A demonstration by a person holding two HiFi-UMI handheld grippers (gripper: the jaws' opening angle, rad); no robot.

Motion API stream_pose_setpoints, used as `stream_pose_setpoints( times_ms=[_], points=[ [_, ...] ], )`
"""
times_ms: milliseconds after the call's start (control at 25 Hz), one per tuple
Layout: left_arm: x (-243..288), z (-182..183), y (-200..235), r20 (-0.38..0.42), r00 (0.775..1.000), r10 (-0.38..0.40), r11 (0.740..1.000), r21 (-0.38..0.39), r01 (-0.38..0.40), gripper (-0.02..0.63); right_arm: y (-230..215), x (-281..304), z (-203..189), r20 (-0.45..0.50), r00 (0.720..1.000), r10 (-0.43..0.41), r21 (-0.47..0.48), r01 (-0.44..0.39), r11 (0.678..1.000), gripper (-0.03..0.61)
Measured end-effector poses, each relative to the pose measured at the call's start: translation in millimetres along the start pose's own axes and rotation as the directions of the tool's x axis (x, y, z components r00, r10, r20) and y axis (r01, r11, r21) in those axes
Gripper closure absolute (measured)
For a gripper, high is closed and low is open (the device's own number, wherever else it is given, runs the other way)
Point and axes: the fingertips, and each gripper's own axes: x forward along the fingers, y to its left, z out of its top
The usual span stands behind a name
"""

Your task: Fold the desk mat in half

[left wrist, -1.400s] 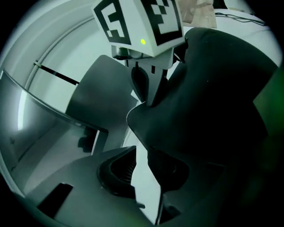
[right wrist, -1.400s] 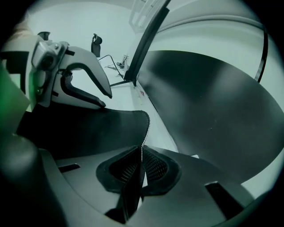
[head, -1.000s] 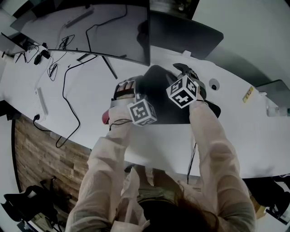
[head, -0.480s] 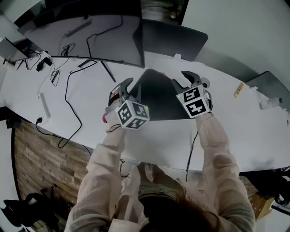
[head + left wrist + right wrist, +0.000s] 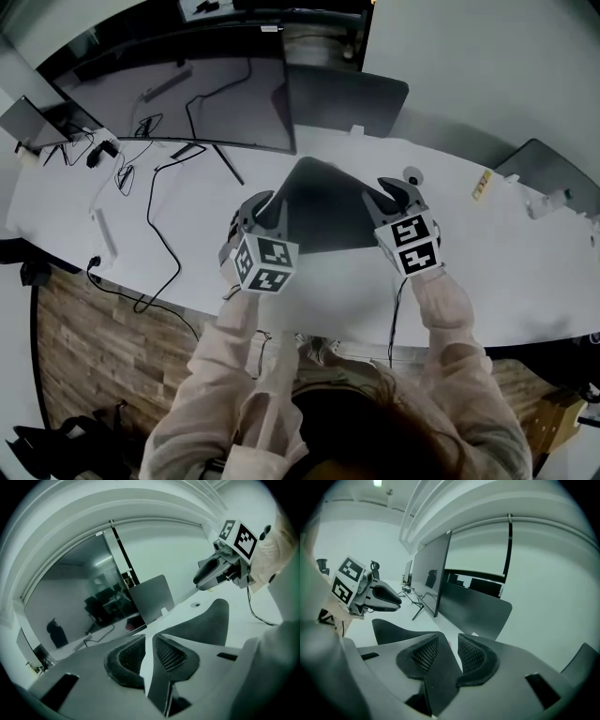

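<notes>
A: Entry one: mat (image 5: 323, 208). Where is it?

B: It is slung between the two grippers. Its near edge is raised off the desk (image 5: 525, 272), and the rest slopes away ahead of the jaws.

A: Left gripper (image 5: 149, 638), state?

B: The jaws are narrow and closing, with the mat's edge held between the pads.

A: Right gripper (image 5: 449, 639)?

B: The same. Its jaws are closing and the dark sheet fills the gap between its pads.

A: Handling properties?

B: These are judged, not tested. The mat looks thin, limp and light. It bows into a hump between the grippers, so it will likely sag or twist if one side leads the other. The surface looks matte, so it probably won't slip, and nothing about it seems breakable.

A: Where should it be gripped?

B: At the near edge, one gripper toward each corner, with the sheet seated deep in the pads. From there both ends can travel forward together, level, until the near edge lies on the far edge.
</notes>
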Motion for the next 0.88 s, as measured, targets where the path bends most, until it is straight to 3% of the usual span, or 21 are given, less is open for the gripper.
stream_pose_setpoints(
  times_ms=[440, 680, 880],
  points=[
    [-52, 8, -31, 0.112, 0.989, -0.098, 0.972, -0.201, 0.119, 0.575, 11, -74, -12, 0.088, 0.992, -0.086, 0.249, 0.062, 0.967, 0.535],
    [-71, 4, -49, 0.165, 0.975, -0.148, 0.936, -0.294, 0.192, 0.584, 25, -102, -33, 0.091, 0.989, -0.121, 0.352, 0.081, 0.932, 0.563],
    [-78, 4, -71, 0.225, 0.949, -0.221, 0.904, -0.319, 0.286, 0.588, 35, -113, -55, 0.07, 0.989, -0.131, 0.426, 0.089, 0.9, 0.565]
  ],
)
